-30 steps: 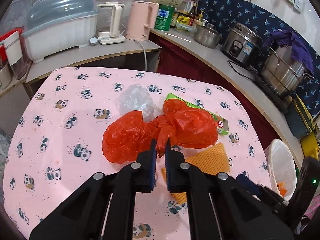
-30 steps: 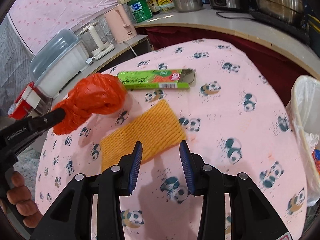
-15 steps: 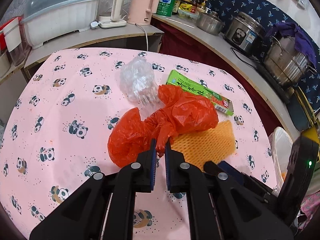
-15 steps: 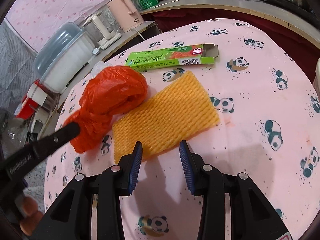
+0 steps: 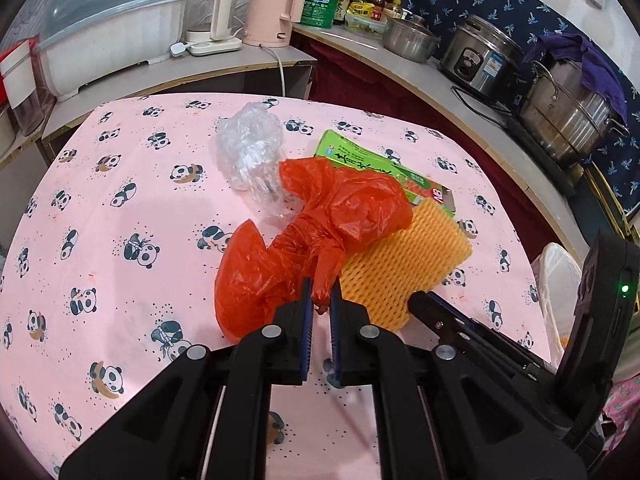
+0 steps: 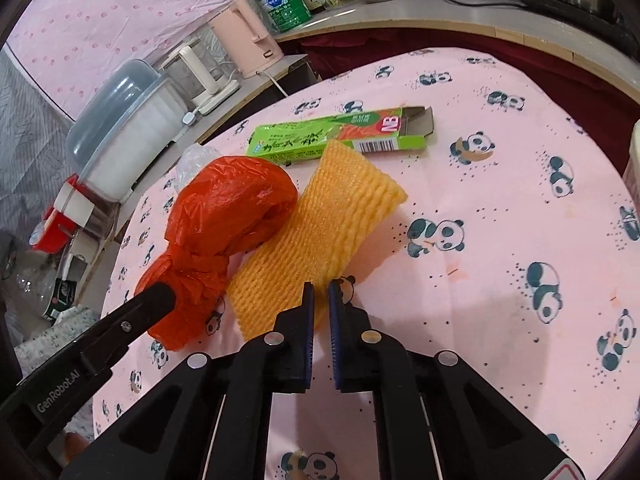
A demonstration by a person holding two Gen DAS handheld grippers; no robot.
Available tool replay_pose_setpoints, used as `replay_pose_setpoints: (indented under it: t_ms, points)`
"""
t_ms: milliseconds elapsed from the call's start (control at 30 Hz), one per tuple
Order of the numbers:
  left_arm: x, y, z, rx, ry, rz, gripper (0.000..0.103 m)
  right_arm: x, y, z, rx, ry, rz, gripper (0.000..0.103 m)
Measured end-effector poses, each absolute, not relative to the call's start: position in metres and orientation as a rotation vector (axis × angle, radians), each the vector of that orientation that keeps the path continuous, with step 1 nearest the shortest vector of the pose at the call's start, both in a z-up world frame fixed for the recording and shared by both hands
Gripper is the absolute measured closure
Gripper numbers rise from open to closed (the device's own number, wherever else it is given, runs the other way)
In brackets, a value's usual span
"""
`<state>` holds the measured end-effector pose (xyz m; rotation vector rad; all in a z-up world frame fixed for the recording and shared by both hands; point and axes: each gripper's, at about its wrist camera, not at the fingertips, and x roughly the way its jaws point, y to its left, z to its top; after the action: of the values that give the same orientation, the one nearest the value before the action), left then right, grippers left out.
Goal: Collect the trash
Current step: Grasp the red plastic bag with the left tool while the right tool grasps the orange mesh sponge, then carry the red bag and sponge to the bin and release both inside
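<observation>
My left gripper (image 5: 320, 296) is shut on the knotted middle of a red plastic bag (image 5: 320, 232), which also shows in the right wrist view (image 6: 228, 216). My right gripper (image 6: 321, 298) is shut on the near edge of an orange foam net (image 6: 320, 236), which lies partly under the bag in the left wrist view (image 5: 404, 264). A green carton (image 6: 340, 134) and a crumpled clear plastic wrap (image 5: 252, 152) lie on the table behind them.
The pink panda tablecloth (image 5: 120, 240) covers a round table. A white-lined trash bin (image 5: 560, 276) stands off the table's right edge. A counter behind holds kettles (image 5: 276, 8), a dish box (image 5: 108, 28), a rice cooker (image 5: 480, 56) and pots (image 5: 568, 116).
My right gripper moved forward to the foam net and shut on its near edge. My left gripper stayed shut on the red bag, which shifted closer to the net.
</observation>
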<state>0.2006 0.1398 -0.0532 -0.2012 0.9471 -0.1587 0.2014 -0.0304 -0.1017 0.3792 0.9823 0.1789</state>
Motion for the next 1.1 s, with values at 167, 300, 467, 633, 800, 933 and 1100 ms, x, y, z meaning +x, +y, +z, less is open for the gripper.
replay_pose_setpoints:
  t_ms: [167,300,467,633,800,933,1100]
  points:
    - [0.191,0.124,-0.042,-0.189,0.930,-0.183,0.096,0.190,-0.043,-0.083,0.366,0.933,0.158,0.096]
    - [0.183,0.109,-0.031,-0.173,0.910,-0.211,0.096,0.178,-0.061,-0.067,0.368,0.888,0.128,0.096]
    - [0.173,0.083,-0.017,-0.147,0.887,-0.246,0.096,0.161,-0.096,-0.049,0.394,0.833,0.079,0.096]
    - [0.161,0.048,-0.003,-0.111,0.861,-0.295,0.096,0.142,-0.134,-0.035,0.426,0.785,0.031,0.096]
    - [0.149,0.005,0.011,-0.071,0.840,-0.353,0.096,0.121,-0.173,-0.023,0.449,0.742,-0.018,0.096]
    - [0.141,-0.031,0.020,-0.043,0.828,-0.404,0.096,0.102,-0.206,-0.015,0.465,0.709,-0.068,0.096]
    - [0.135,-0.075,0.026,-0.013,0.819,-0.458,0.096,0.075,-0.254,-0.013,0.500,0.676,-0.149,0.096]
